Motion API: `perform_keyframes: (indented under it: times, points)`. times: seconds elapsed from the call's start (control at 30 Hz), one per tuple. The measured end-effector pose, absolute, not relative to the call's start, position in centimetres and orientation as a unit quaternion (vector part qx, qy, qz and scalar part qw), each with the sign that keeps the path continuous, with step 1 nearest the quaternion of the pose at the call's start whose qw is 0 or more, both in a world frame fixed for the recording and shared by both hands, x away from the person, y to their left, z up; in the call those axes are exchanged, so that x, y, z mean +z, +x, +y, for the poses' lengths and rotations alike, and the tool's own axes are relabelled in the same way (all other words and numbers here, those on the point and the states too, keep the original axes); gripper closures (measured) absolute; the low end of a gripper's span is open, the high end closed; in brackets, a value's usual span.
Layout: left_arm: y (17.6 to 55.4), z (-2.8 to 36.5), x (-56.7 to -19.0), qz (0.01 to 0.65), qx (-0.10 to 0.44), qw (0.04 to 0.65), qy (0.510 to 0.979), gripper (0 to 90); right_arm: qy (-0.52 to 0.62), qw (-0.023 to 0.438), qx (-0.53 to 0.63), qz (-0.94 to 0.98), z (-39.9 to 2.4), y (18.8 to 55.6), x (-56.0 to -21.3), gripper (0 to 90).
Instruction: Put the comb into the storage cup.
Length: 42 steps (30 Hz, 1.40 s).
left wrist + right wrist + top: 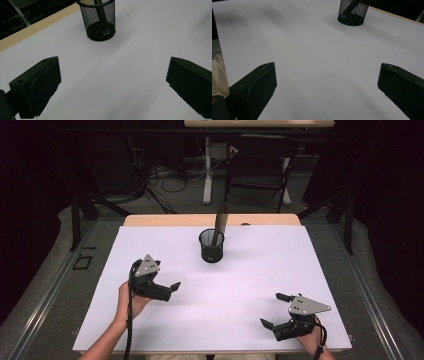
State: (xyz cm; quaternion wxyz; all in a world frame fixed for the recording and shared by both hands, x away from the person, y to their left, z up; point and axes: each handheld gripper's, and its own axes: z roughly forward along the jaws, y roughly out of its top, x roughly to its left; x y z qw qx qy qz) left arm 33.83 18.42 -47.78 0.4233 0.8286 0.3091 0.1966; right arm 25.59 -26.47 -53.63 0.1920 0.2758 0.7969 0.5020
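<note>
Mesh cup and stick at the table's far middle

We saw a black mesh cup (pixel 211 246) standing upright, a dark stick (pixel 219 222) leaning inside it, poking above its rim.

Legible text, labels, brands, numbers, signs: none. Mesh cup (pixel 100 20): one small pale mark low on the dark stick (pixel 101 15) standing inside it, too small and blurred to read. White surface (pixel 250 280): unmarked.

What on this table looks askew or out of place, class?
Nothing much stands out. The black wire-mesh cup stands upright, and the dark flat stick merely leans in it. The left gripper and right gripper are open.
</note>
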Motion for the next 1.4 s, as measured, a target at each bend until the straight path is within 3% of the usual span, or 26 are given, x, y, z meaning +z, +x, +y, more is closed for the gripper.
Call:
perform_keyframes:
  times: [1.4]
  points:
    - [25.8,23.6,-52.8,0.353,0.24,0.454,0.782,0.0,0.278,0.19,0.498,0.799,-26.5,25.7,-53.7,1.6]
